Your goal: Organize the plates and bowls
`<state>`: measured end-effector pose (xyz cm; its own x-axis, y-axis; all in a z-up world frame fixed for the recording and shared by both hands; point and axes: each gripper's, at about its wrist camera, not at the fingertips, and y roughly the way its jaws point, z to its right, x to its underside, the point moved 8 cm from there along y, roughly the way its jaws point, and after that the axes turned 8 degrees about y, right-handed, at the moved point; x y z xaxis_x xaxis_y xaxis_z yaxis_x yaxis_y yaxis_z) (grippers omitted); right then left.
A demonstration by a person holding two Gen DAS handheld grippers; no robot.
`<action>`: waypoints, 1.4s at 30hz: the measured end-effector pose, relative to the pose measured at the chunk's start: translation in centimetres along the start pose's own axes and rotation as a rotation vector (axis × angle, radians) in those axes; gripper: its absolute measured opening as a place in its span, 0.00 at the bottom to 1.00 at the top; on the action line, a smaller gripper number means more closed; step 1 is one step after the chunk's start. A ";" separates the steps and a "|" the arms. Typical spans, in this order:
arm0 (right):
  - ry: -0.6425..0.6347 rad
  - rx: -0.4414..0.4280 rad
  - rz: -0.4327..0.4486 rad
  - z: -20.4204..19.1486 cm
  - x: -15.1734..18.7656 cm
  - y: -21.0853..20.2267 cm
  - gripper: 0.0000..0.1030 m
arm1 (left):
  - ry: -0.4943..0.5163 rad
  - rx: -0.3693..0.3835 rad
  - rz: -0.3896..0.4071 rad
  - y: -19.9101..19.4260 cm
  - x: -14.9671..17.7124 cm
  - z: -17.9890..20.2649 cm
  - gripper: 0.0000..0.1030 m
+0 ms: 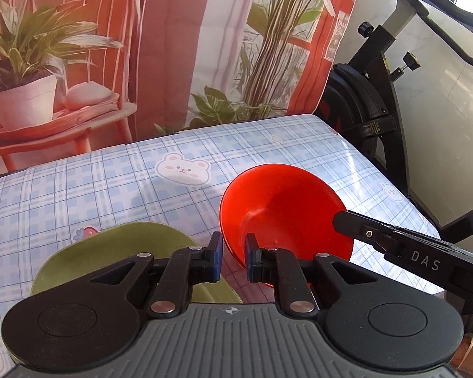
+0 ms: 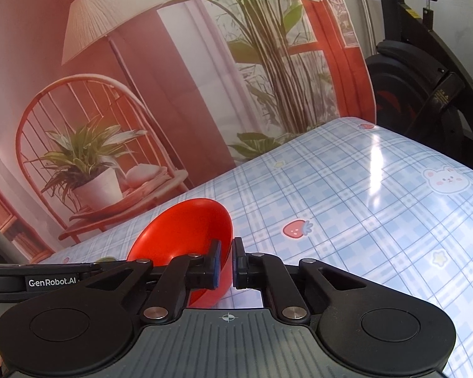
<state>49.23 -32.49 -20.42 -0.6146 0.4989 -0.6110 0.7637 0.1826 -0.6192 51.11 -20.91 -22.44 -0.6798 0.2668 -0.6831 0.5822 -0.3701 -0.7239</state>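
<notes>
A red bowl (image 1: 283, 211) is tilted above the checked tablecloth, held at both rims. My left gripper (image 1: 233, 260) is shut on its near rim, one pad inside and one outside. My right gripper (image 2: 225, 266) is shut on the bowl's (image 2: 186, 230) opposite rim; its finger (image 1: 356, 225) reaches in from the right in the left wrist view. A green plate (image 1: 110, 249) lies flat on the table under my left gripper's left finger. The left gripper's body (image 2: 31, 278) shows at the left edge of the right wrist view.
The table (image 1: 110, 173) has a blue plaid cloth with bear and strawberry prints. A printed backdrop (image 1: 142, 47) hangs behind it. An exercise bike (image 1: 378, 78) stands past the table's right edge.
</notes>
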 end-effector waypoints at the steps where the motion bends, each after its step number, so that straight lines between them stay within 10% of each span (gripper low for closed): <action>1: 0.001 0.003 0.006 -0.1 0.0 -0.4 0.07 | 0.007 0.000 0.010 -0.6 0.0 0.2 0.15; 17: 0.052 -0.028 0.074 -2.1 1.8 -8.4 0.07 | -0.004 0.032 0.188 -9.2 1.0 2.9 0.15; 42: 0.008 -0.014 0.049 -3.3 6.6 -14.2 0.07 | -0.074 0.076 0.138 -11.9 8.1 3.2 0.15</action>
<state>35.01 -28.99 -14.08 -0.5749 0.5146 -0.6361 0.7954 0.1695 -0.5819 37.26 -17.23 -19.07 -0.6285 0.1434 -0.7645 0.6390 -0.4653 -0.6125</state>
